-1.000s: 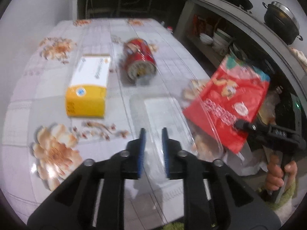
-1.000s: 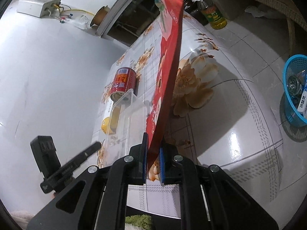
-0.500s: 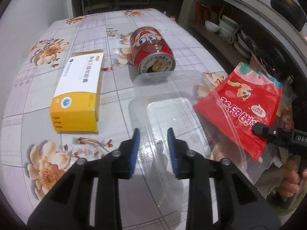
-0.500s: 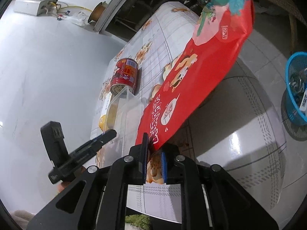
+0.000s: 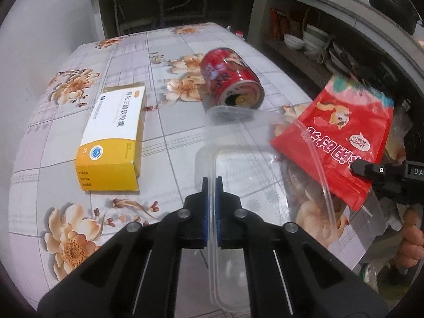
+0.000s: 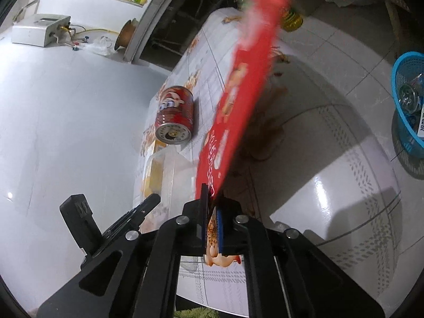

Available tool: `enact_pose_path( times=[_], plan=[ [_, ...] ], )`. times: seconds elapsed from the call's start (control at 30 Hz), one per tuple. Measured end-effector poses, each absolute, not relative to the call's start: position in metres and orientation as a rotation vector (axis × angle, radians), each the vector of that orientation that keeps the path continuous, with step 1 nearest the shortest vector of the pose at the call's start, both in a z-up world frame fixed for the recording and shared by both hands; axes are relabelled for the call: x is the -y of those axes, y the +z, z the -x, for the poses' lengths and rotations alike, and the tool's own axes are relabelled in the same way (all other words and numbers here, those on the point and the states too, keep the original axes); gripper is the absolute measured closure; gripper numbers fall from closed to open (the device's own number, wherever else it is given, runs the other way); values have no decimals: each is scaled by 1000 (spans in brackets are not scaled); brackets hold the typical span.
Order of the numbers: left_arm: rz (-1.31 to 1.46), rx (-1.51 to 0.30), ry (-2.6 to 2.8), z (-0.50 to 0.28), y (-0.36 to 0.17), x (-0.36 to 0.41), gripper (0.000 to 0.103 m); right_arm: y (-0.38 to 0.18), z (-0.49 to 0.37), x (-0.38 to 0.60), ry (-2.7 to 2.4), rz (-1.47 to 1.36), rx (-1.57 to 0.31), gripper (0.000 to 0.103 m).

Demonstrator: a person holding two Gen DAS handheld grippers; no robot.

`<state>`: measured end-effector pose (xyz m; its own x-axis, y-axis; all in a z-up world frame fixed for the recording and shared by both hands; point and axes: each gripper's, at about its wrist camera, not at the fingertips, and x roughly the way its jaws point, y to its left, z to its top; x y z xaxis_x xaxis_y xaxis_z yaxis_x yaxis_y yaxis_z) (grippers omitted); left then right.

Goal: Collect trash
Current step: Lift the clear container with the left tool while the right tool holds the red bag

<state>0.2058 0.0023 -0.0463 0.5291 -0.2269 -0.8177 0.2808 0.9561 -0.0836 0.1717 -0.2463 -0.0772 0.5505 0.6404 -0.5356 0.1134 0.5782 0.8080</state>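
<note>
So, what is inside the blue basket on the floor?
The blue basket holds something clear and shiny, perhaps a crushed bottle, plus a white printed piece at the frame edge. Its wall and the frame edge hide the rest.

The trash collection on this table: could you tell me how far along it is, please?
Done: the blue basket on the floor already holds some items. In hand: the left gripper is shut on the clear plastic container, and the right gripper pinches the red snack bag by its edge. Left: the red can, on its side, and the yellow-and-white box remain on the table.
</note>
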Motion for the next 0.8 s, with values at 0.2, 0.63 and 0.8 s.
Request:
enact_pose_path(
  times=[0.2, 0.63, 0.8],
  plan=[
    [-29, -947, -316, -204, -41, -4, 101, -68, -169, 254, 366, -921, -922, 99],
    [-12, -943, -321, -204, -40, -5, 101, -67, -177, 253, 347, -911, -914, 99],
    [-9, -942, -322, -203, -40, -4, 101, -67, -181, 253, 344, -909, -915, 99]
  ],
)
